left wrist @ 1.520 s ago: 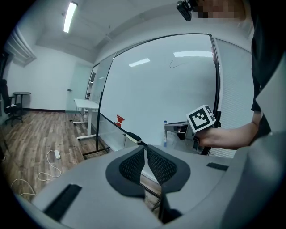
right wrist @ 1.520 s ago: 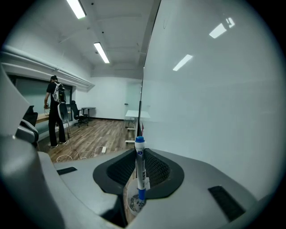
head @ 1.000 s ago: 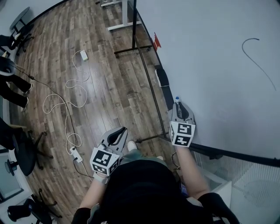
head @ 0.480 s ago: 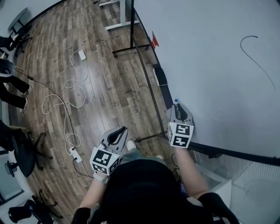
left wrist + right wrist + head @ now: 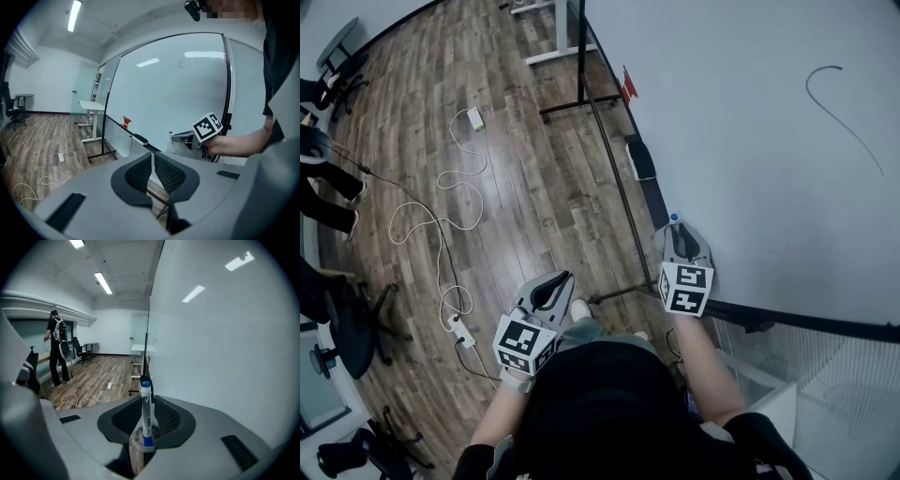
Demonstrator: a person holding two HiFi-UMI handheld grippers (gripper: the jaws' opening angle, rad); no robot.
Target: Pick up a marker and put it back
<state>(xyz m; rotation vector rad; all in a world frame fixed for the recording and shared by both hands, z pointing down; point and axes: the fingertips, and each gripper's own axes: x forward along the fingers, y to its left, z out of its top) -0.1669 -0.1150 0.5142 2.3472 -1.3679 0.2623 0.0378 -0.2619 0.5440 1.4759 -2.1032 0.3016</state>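
One blue marker (image 5: pixel 146 404) is gripped between the jaws of the right gripper (image 5: pixel 146 423), its long axis set along them, tip pointed ahead along the whiteboard (image 5: pixel 225 357) toward its ledge (image 5: pixel 655 200), while the jaws of the farther left gripper (image 5: pixel 152 163) are closed on nothing.

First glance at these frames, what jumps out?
The blue-capped marker sticks out of the right gripper, close beside the big whiteboard filling the head view's right. A thin curved pen line marks the board's upper part, and the left gripper is shut and empty over the wood floor.
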